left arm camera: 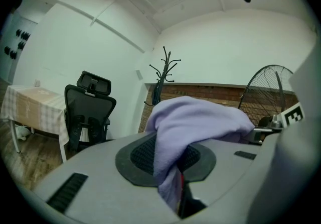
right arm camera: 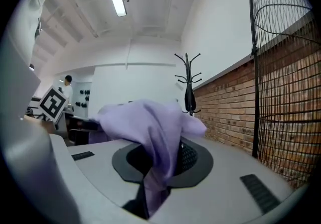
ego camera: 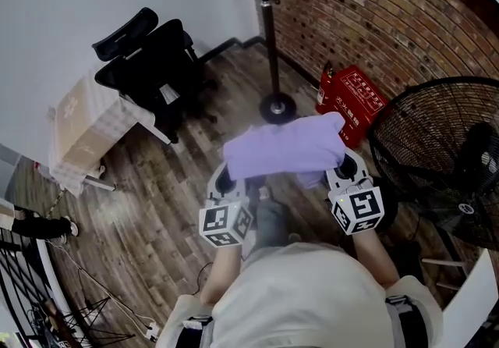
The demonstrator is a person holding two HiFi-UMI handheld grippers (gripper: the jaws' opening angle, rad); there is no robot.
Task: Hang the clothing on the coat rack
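Note:
A lilac garment (ego camera: pixel 284 147) hangs stretched between my two grippers in the head view. My left gripper (ego camera: pixel 228 182) is shut on its left edge, and the cloth (left arm camera: pixel 193 127) runs down between the jaws in the left gripper view. My right gripper (ego camera: pixel 348 168) is shut on its right edge, where the fabric (right arm camera: pixel 150 137) is pinched between the jaws. The dark coat rack (ego camera: pixel 269 34) stands ahead on a round base, beside the brick wall; its hooks (left arm camera: pixel 164 70) rise beyond the garment, and the rack (right arm camera: pixel 188 82) also shows in the right gripper view.
A black office chair (ego camera: pixel 152 65) stands at the left, next to a table with a checked cloth (ego camera: pixel 82 132). A red box (ego camera: pixel 351 101) leans on the brick wall. A large black fan (ego camera: pixel 444 159) stands at the right. The floor is dark wood.

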